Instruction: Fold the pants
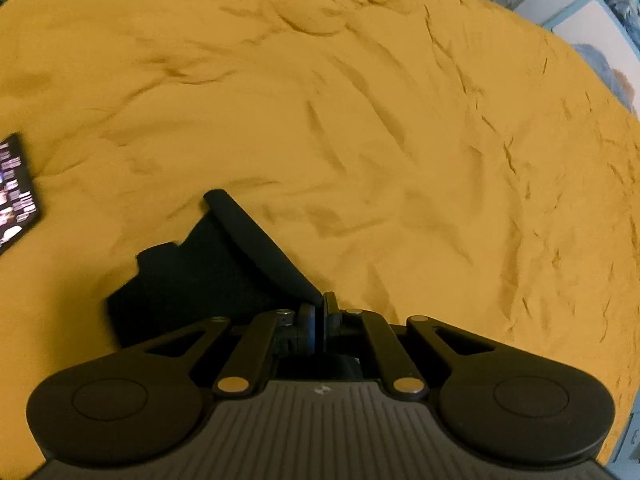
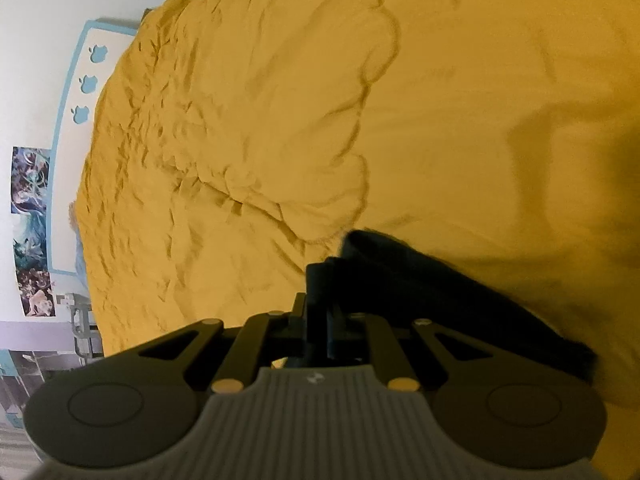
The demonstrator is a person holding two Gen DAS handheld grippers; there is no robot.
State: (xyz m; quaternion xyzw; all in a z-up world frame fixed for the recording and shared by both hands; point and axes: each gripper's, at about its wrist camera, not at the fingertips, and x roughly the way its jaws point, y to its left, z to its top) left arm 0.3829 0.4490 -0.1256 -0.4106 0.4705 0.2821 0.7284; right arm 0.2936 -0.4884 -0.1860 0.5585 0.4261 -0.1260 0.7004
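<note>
The pants (image 1: 208, 272) are dark, almost black cloth. In the left wrist view they hang to the left below my left gripper (image 1: 319, 312), which is shut on a folded edge of them. In the right wrist view the pants (image 2: 440, 292) trail off to the lower right, and my right gripper (image 2: 318, 320) is shut on a bunched edge of the cloth. Both grippers hold the cloth above a wrinkled yellow bedspread (image 1: 360, 120). The rest of the pants is hidden under the gripper bodies.
A lit phone or tablet (image 1: 14, 192) lies on the bedspread at the far left of the left wrist view. The yellow bedspread (image 2: 240, 140) ends at a white wall with posters (image 2: 32, 200) on the left. Furniture (image 2: 84, 332) stands at the bed's edge.
</note>
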